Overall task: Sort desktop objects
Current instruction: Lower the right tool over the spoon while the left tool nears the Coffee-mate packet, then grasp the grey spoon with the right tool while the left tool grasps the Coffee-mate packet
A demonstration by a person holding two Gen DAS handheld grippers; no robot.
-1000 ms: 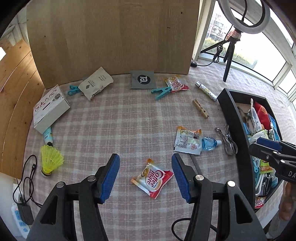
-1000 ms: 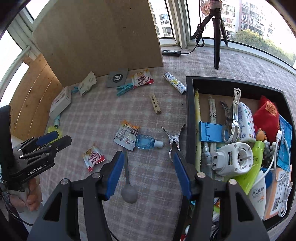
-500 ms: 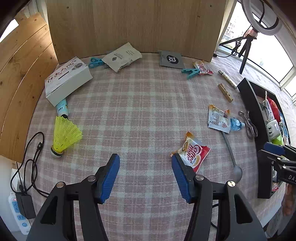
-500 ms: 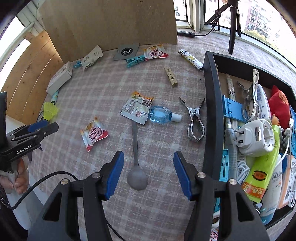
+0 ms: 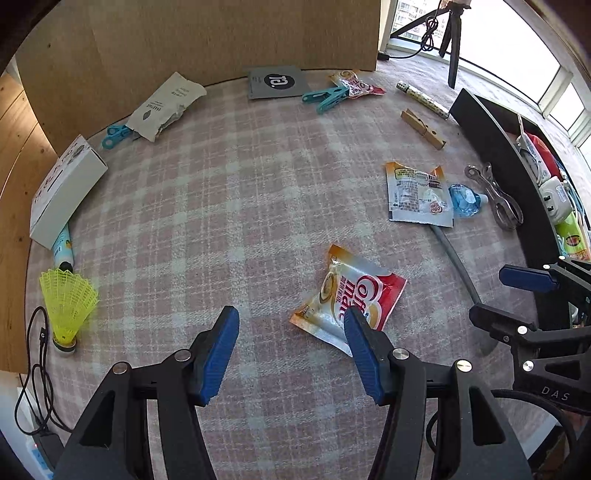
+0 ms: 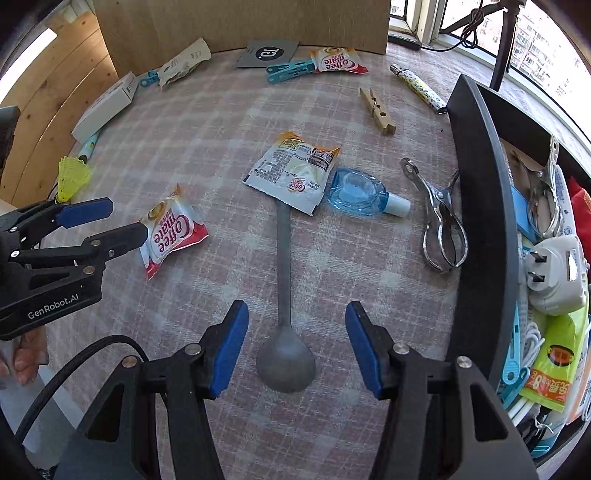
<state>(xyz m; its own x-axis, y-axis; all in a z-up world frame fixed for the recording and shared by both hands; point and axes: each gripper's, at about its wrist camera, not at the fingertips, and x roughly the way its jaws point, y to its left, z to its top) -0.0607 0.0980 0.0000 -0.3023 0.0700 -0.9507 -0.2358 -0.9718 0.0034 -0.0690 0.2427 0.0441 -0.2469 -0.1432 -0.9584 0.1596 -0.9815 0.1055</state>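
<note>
My left gripper (image 5: 290, 332) is open and empty, low over the checked cloth; a red and white Coffee mate sachet (image 5: 351, 295) lies just ahead by its right finger. It shows in the right wrist view (image 6: 170, 229) too, beside the left gripper (image 6: 107, 221). My right gripper (image 6: 295, 332) is open and empty, its fingers either side of a grey spoon (image 6: 284, 314). Ahead lie a flipped sachet (image 6: 291, 171), a blue bottle (image 6: 358, 192) and a metal clip (image 6: 439, 225). The right gripper (image 5: 506, 295) shows in the left wrist view.
A black bin (image 6: 487, 206) full of sorted items stands at the right. A white box (image 5: 62, 192), yellow shuttlecock (image 5: 68, 299), scissors (image 5: 114, 134), teal clip (image 5: 325, 98), wooden peg (image 5: 423, 129), lighter (image 5: 421, 99) and packets lie around. A wooden board (image 5: 221, 33) backs the table.
My left gripper has swung right and dropped closer to the Coffee mate sachet. My right gripper has lowered over the spoon. Both stayed open.
</note>
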